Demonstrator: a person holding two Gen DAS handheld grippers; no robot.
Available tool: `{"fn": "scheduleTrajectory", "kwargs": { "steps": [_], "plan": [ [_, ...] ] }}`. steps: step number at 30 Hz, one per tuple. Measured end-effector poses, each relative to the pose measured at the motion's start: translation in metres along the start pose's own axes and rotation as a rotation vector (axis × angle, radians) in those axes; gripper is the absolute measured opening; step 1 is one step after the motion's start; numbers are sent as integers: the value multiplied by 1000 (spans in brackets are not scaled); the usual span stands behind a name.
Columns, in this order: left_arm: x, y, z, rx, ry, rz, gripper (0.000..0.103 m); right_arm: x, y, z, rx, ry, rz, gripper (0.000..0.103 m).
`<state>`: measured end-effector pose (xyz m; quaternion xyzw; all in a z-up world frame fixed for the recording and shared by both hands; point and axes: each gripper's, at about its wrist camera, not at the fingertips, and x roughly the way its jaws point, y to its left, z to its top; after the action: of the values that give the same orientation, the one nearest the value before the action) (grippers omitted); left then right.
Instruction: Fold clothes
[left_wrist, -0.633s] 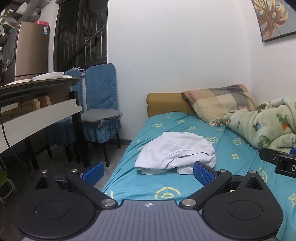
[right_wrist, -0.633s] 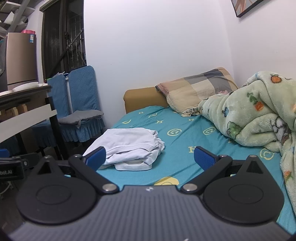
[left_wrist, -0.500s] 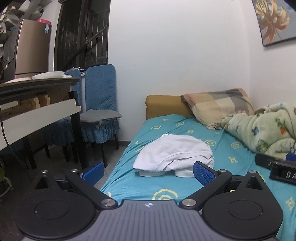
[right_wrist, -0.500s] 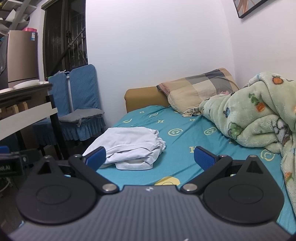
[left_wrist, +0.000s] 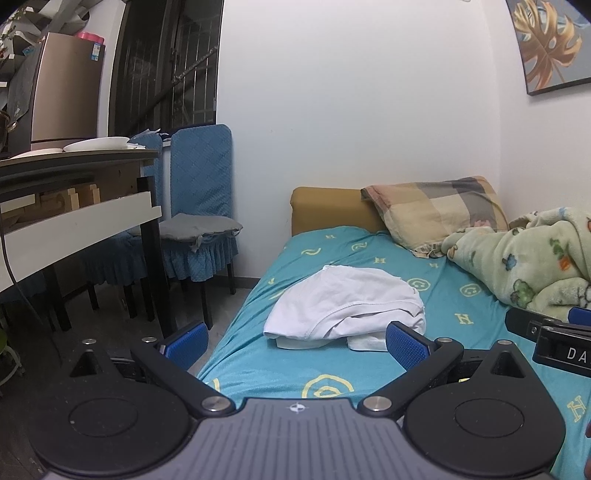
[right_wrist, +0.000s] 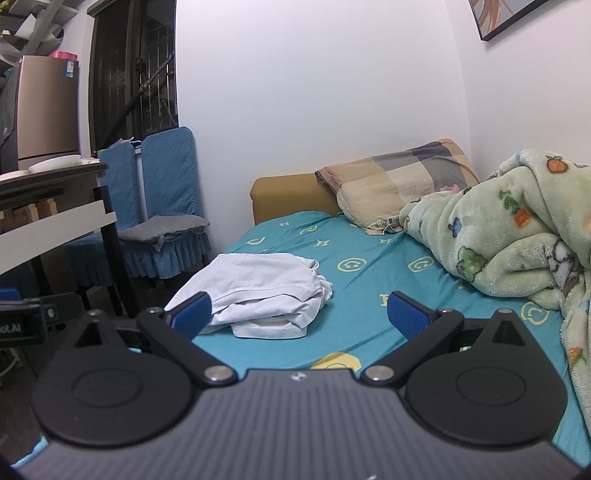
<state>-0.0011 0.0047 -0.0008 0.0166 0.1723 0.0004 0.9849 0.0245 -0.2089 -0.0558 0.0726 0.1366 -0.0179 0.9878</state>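
Two grippers shown, both short of the work. Left gripper (left_wrist: 295, 338): jaws spread wide, nothing between the blue pads, aimed slightly downward over the near edge of the bed (left_wrist: 258, 373). Ahead of it, well apart: white garment (left_wrist: 347, 308), heaped on the teal sheet toward the bed's left side, roughly bundled rather than flat, with layered hems exposed at the near end. Long axis judged to run from near-left to far-right across the sheet, rounded bulk pointing toward the pillow (left_wrist: 436, 210); exact outline hidden by the bunching. Right gripper (right_wrist: 299, 312): equally wide, empty, garment (right_wrist: 255, 291) lying ahead and to its left. Step judged as the approach before any fold. Next move judged to call for closing on two near edges and spreading the cloth flat.
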Motion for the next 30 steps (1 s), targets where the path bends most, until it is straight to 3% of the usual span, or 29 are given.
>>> {"fn": "scheduleTrajectory", "kwargs": {
  "steps": [30],
  "plan": [
    [6, 0, -7, 5, 8, -12, 103, -5, -1, -1, 10, -15, 16, 103]
  ]
}}
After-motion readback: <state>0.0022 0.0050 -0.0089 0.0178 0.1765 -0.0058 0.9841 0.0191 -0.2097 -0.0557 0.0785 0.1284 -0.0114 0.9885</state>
